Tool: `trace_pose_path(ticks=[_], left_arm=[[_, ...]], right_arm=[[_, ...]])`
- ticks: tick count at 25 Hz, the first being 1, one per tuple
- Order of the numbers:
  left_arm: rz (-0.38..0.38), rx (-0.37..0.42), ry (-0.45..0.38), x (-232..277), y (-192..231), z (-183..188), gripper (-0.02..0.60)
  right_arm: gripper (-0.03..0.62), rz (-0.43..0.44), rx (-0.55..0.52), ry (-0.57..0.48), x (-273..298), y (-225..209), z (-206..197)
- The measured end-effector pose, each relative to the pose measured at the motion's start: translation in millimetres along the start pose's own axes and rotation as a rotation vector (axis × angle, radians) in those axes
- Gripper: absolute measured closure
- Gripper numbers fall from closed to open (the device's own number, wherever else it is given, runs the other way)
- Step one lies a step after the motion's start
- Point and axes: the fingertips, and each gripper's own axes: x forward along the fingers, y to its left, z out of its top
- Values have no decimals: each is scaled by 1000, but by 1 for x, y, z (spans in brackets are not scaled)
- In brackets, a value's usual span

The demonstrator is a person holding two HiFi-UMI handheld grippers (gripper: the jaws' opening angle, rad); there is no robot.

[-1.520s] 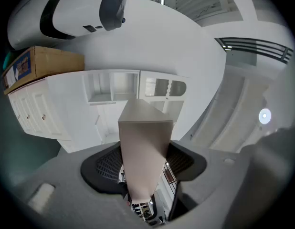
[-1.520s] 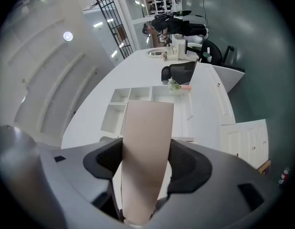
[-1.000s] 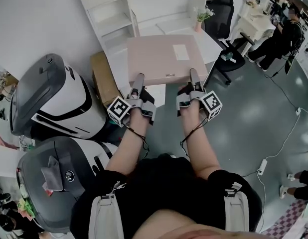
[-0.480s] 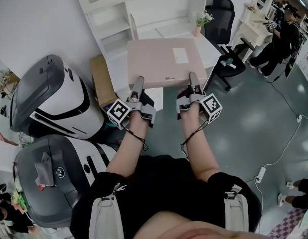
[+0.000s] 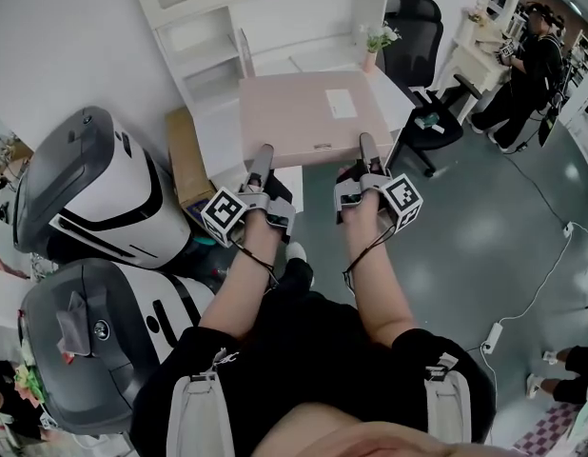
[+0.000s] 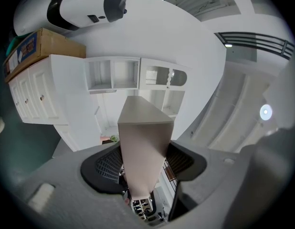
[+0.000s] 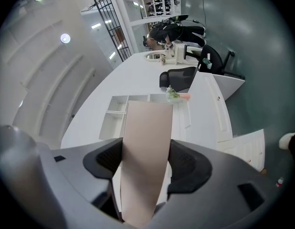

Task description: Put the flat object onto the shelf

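The flat object is a wide pink box (image 5: 308, 117) with a white label, held level in front of me above the white desk. My left gripper (image 5: 263, 156) and right gripper (image 5: 367, 150) are both shut on its near edge, one at each side. In the left gripper view the box (image 6: 145, 142) fills the gap between the pads, and in the right gripper view the box (image 7: 145, 147) does the same. The white shelf unit (image 5: 213, 41) with open compartments stands just beyond the box's far edge.
A small potted plant (image 5: 373, 42) sits on the desk at the back right. A black office chair (image 5: 415, 29) stands behind it. A cardboard box (image 5: 185, 155) and two grey-white machines (image 5: 85, 193) are at the left. A person (image 5: 524, 60) stands far right.
The box and both grippers have drifted slightly left and closer to the shelf as I step forward; a shoe now shows below the grippers. Both grips are unchanged.
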Motion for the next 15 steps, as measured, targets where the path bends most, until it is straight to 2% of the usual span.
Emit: trace_pose_path(ticks=[4, 15], left_arm=[[0, -1, 13, 14, 8, -3, 296], [-8, -3, -5, 76, 31, 20, 296]], right_arm=[[306, 2, 4, -2, 14, -7, 8], [304, 13, -12, 21, 84, -20, 20]])
